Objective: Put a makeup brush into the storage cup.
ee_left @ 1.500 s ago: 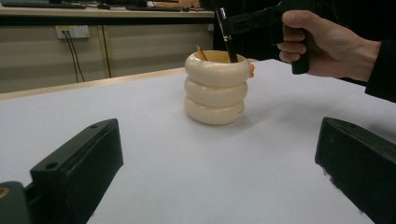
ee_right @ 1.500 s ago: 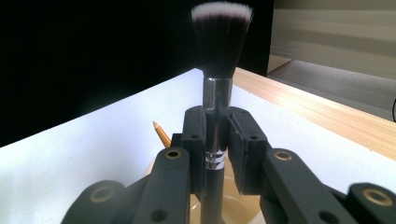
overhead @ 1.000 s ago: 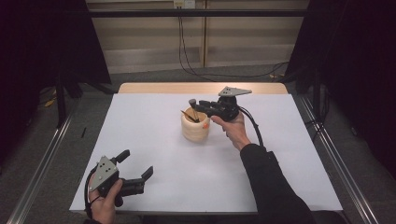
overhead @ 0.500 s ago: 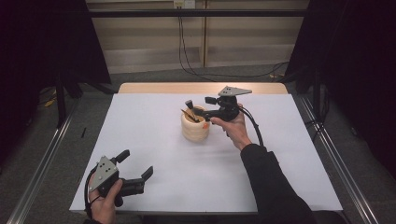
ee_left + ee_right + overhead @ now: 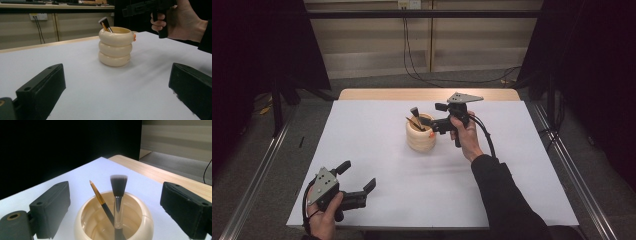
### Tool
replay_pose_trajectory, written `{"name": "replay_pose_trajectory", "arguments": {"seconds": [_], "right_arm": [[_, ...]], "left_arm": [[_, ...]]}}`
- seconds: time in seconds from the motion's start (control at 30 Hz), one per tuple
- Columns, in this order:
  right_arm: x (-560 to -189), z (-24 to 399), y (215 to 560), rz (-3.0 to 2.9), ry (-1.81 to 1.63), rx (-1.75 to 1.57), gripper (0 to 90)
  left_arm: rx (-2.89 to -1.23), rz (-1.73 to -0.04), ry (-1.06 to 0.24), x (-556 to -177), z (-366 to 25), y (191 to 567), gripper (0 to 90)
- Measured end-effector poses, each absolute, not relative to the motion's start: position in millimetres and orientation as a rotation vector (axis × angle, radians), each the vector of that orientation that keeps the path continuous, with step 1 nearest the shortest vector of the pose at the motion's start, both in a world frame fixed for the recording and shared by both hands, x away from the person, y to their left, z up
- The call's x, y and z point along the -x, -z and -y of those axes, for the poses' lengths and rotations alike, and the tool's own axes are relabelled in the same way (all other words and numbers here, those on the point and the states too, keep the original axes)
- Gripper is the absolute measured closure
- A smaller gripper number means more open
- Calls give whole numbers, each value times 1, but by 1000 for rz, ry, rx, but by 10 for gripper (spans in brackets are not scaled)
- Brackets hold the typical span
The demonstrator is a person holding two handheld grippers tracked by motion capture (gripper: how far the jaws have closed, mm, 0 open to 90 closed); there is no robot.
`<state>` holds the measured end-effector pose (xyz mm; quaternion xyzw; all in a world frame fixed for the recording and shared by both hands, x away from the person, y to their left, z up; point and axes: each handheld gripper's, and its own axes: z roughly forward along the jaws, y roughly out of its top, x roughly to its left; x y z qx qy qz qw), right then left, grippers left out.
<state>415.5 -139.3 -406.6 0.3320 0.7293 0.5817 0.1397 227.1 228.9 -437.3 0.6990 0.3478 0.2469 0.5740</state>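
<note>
A cream ribbed holder [image 5: 421,134] made of three stacked rings stands on the white table cover [image 5: 377,130], a little beyond the middle and near the far wooden edge [image 5: 427,94] of the table. Two brushes lean inside it: a flat-topped makeup brush [image 5: 118,195] with a clear handle and a thin pointed brush [image 5: 100,197] with an amber tip. The right gripper [image 5: 436,123] is held just beside the holder's rim on its right, jaws spread wide with nothing between them; in the right gripper view they frame the holder's mouth on both sides. The left gripper [image 5: 357,181] sits at the near left corner, well apart from the holder, its jaws also spread and empty. Bare white cover lies between them and across the near right side.
</note>
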Motion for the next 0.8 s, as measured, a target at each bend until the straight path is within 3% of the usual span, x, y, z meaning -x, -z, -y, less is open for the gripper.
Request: {"name": "replay_pose_trajectory", "arguments": {"seconds": [0.8], "right_arm": [[-391,176,395,-1984,-1561,-977,27]], "left_arm": [[-1631,-827,-582,-228,-229,438,7]]}}
